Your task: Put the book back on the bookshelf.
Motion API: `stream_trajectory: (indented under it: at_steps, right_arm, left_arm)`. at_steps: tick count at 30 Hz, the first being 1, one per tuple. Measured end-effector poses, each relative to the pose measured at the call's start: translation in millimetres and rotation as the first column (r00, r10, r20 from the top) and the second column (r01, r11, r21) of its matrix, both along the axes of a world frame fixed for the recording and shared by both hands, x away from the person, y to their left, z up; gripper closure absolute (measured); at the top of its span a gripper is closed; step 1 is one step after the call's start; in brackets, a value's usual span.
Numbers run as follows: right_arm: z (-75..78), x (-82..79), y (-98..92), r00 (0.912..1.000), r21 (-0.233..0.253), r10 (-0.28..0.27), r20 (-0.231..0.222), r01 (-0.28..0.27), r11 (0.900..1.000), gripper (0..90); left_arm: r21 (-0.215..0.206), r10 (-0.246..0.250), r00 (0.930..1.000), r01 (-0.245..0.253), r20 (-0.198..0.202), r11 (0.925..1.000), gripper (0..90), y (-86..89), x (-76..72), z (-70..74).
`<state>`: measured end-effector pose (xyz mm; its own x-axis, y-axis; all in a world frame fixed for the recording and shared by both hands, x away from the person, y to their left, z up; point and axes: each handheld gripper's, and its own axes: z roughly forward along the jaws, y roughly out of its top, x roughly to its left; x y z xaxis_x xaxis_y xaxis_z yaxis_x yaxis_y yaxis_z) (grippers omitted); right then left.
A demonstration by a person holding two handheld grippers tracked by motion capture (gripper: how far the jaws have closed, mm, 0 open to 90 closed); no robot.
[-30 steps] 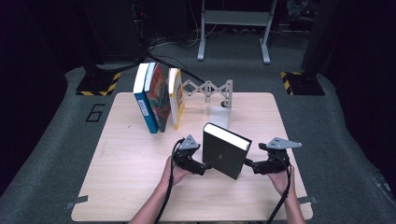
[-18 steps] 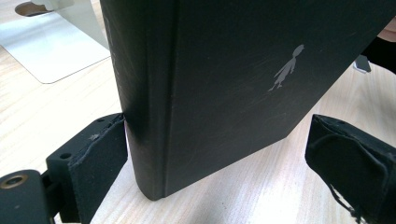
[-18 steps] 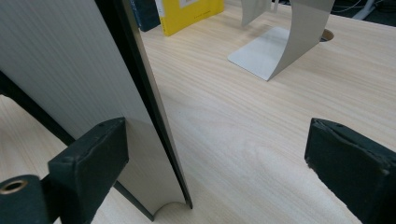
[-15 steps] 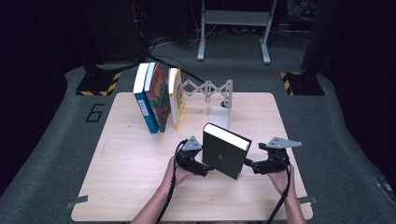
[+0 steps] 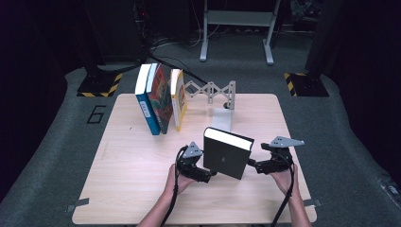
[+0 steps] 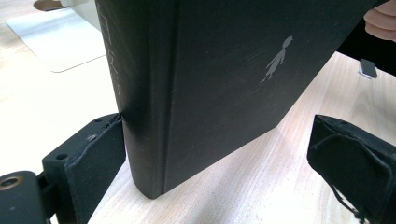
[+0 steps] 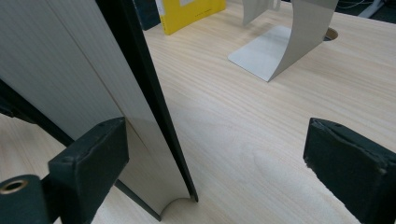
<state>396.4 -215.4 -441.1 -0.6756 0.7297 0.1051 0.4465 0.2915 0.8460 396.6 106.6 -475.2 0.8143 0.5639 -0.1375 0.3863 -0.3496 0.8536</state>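
A thick black book [image 5: 227, 153] stands on its lower edge on the wooden table [image 5: 123, 161], near the front middle. My left gripper [image 5: 203, 174] is at the book's left, open. In the left gripper view the spine [image 6: 140, 93] sits between the jaws of the left gripper [image 6: 217, 140], touching the left pad [image 6: 95, 149], while the right pad is well clear. My right gripper [image 5: 257, 166] is at the book's right side, open. In the right gripper view the pale page edge [image 7: 70, 70] lies beside the left pad [image 7: 93, 149] of the right gripper [image 7: 217, 135].
Three books lean together at the back left: a blue one [image 5: 146, 101], a red-covered one [image 5: 161, 97] and a yellow one [image 5: 177, 97]. A metal bookend [image 5: 222, 118] on a folding lattice arm [image 5: 208, 90] stands behind the black book.
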Motion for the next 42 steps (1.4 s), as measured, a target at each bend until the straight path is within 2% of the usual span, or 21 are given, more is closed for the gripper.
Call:
stream_trajectory:
  at_steps: [2,4,10,12,17,20,39,42]
  right_arm:
    - [0.4,-0.2,0.3,1.0000,-0.006,0.001,0.001,-0.001,1.000,7.2]
    - [0.8,-0.9,0.5,1.0000,-0.007,-0.006,0.002,0.006,1.000,7.1]
    - [1.9,-2.2,1.2,1.0000,-0.005,-0.007,0.000,0.007,1.000,6.9]
    - [2.0,-1.9,1.2,1.0000,-0.004,-0.008,-0.003,0.008,1.000,6.9]
    - [2.2,-0.3,0.8,1.0000,-0.005,-0.006,-0.008,0.006,1.000,6.6]
    - [2.7,1.6,1.0,0.9999,-0.008,-0.008,-0.011,0.008,1.000,6.6]
    - [4.6,15.5,3.9,0.9998,-0.023,0.003,-0.020,-0.004,1.000,7.0]
    - [3.8,17.1,4.5,0.9998,-0.015,0.003,-0.020,-0.003,1.000,7.0]
  left_arm:
    - [-0.009,0.029,0.9996,-0.029,0.008,0.9996,6.7,-0.4,1.5,-0.7]
    - [-0.021,0.048,0.9989,-0.048,-0.002,0.9986,6.4,-0.7,4.1,-1.2]
    - [-0.050,0.044,0.9989,-0.045,-0.018,0.9977,8.6,-3.8,6.7,-0.7]
    - [-0.041,0.056,0.9984,-0.056,-0.009,0.9976,8.4,-6.1,5.6,-0.9]
    - [-0.056,0.068,0.9974,-0.070,-0.024,0.9960,9.6,-5.3,3.7,-1.0]
    - [-0.048,0.076,0.9970,-0.077,-0.019,0.9959,9.7,-4.8,1.8,-0.6]
    - [-0.036,0.116,0.9932,-0.116,-0.004,0.9926,9.6,1.7,-19.5,-1.5]
    - [-0.046,0.121,0.9926,-0.121,-0.003,0.9916,9.6,2.1,-22.0,-2.0]
